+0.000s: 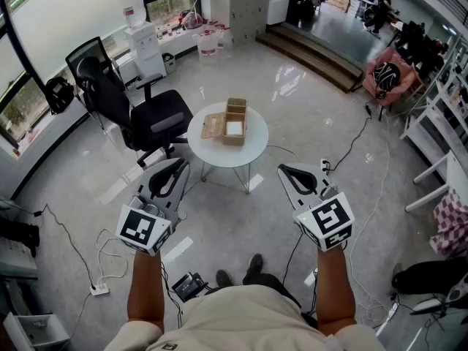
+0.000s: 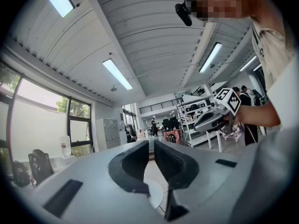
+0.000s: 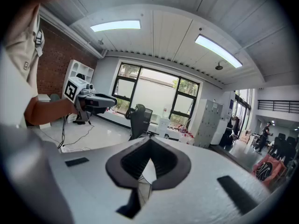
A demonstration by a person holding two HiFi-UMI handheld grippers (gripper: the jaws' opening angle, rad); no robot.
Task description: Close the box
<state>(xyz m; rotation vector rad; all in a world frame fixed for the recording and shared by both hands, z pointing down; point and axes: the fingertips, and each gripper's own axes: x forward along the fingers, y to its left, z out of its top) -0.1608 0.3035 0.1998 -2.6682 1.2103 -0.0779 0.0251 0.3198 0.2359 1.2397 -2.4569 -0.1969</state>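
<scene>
**Both tongs shut, box sitting open on the table**

The left gripper point(image 1: 175, 168) has its jaws pressed together on nothing, and so does the right gripper point(image 1: 287, 172). Both are well short of the round white table point(image 1: 254, 149). The brown box point(image 1: 235, 112) sits on it, lid point(image 1: 213, 126) flopped out to the left, something white inside. A black office chair point(image 1: 150, 117) is just beside the table.

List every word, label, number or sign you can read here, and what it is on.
No text can be read in any view.
Left gripper and right gripper: cubes carry black-and-white square markers, no words.
Water bottle label: too small to read.
Cardboard box: no print visible.
</scene>
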